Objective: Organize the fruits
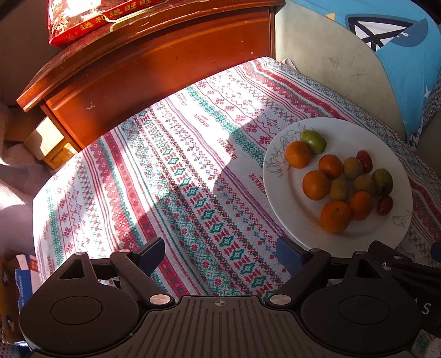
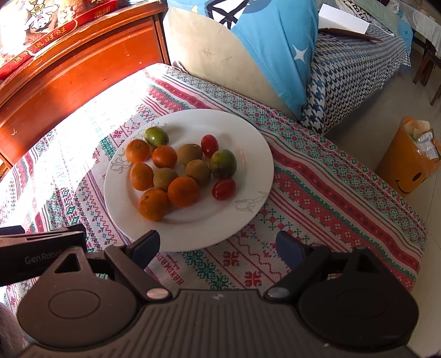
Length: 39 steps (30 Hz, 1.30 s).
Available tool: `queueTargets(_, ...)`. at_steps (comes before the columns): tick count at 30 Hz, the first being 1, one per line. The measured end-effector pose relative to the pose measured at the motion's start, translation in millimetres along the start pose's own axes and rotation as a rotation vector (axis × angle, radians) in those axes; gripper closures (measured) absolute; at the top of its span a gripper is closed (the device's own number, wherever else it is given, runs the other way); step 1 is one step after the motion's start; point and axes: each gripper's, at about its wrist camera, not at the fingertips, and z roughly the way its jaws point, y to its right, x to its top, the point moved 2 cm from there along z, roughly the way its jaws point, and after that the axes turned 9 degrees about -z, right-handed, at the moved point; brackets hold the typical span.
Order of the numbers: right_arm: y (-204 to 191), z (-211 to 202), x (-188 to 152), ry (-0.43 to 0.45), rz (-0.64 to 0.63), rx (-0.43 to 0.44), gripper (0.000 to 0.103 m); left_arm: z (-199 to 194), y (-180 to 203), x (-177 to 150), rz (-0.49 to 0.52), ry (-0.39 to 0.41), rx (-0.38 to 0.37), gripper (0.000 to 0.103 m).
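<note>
A white plate (image 2: 248, 154) (image 1: 344, 129) on the patterned tablecloth holds mixed fruit: several oranges (image 2: 183, 191) (image 1: 315, 185), brownish kiwis (image 2: 198, 171), two green-red mangoes (image 2: 222, 163) (image 1: 312, 140) and two red cherry tomatoes (image 2: 223, 188) (image 1: 384, 205). My right gripper (image 2: 217, 247) hovers just in front of the plate's near rim, open and holding nothing. Left of the plate, my left gripper (image 1: 220, 254) stands open over bare cloth with nothing between its fingers. Its side (image 2: 41, 242) also shows at the left edge of the right wrist view.
A wooden cabinet (image 1: 154, 63) with a red box (image 1: 91, 19) on top stands behind the table. A beige cushion under blue fabric (image 2: 261, 46) lies behind the plate. On the floor to the right is an orange smiley bin (image 2: 408, 165). The table edge (image 2: 413, 261) curves down on the right.
</note>
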Motion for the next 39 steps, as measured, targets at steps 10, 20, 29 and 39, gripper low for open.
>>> queueTargets(10, -17, -7, -24, 0.057, -0.102, 0.107, 0.012, -11, -20, -16, 0.033, 0.027, 0.023, 0.014)
queueTargets(20, -60, -14, -63, 0.091, -0.247, 0.250, 0.012, -21, -53, -40, 0.032, 0.044, 0.007, 0.014)
queueTargets(29, -89, -8, -92, 0.141, -0.300, 0.189, 0.005, -28, -80, -59, 0.006, 0.053, -0.004, 0.014)
queueTargets(39, -105, 2, -97, 0.235, -0.322, 0.094, 0.001, -26, -93, -64, -0.008, 0.043, -0.005, 0.014)
